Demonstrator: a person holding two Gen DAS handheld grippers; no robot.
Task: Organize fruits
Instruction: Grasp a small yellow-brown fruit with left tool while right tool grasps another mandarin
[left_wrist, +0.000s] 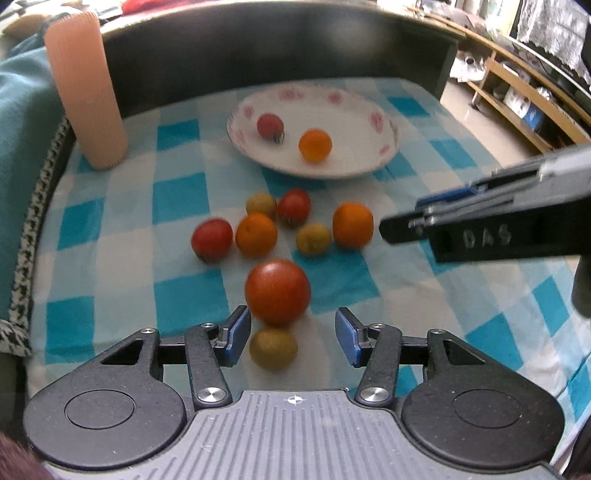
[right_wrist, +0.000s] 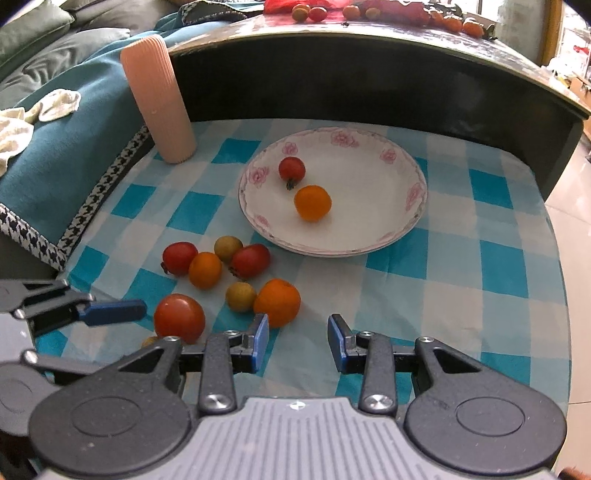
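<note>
A white plate with pink flowers (left_wrist: 369, 107) (right_wrist: 373, 162) holds a red tomato (left_wrist: 270, 126) (right_wrist: 291, 168) and an orange fruit (left_wrist: 315, 145) (right_wrist: 312, 202). Several tomatoes, oranges and small yellow-green fruits lie loose on the checked cloth in front of it. My left gripper (left_wrist: 293, 338) is open, with a large red tomato (left_wrist: 277, 291) (right_wrist: 179, 317) just ahead of its fingertips and a yellow-green fruit (left_wrist: 273, 349) between the fingers. My right gripper (right_wrist: 297, 341) is open and empty, next to an orange fruit (right_wrist: 277, 302) (left_wrist: 352, 224). It also shows in the left wrist view (left_wrist: 480, 221).
A tall pink ribbed cup (left_wrist: 86, 92) (right_wrist: 159, 99) stands at the back left. A dark raised wall (left_wrist: 258, 48) (right_wrist: 369, 77) edges the table behind the plate, with more fruit on its top (right_wrist: 369, 11). A teal blanket (right_wrist: 74, 129) lies to the left.
</note>
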